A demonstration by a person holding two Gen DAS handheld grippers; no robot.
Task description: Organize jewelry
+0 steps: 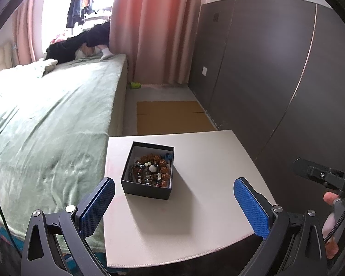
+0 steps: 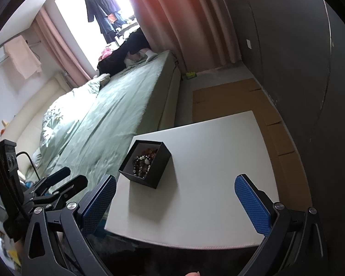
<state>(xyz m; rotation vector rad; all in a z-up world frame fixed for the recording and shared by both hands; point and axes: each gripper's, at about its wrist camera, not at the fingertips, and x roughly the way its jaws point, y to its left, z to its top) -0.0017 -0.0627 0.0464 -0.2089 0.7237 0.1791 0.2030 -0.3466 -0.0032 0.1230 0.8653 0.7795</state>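
the black box (image 1: 148,172) sits on the white table (image 1: 195,218), toward the edge nearest the bed (image 1: 53,119), with the bracelets (image 1: 150,170) all heaped inside it. my left gripper (image 1: 174,204) and my right gripper (image 2: 176,203) both hover near the box, jaws spread wide, holding nothing. i judge the tidying nearly done; no jewelry lies outside the box.
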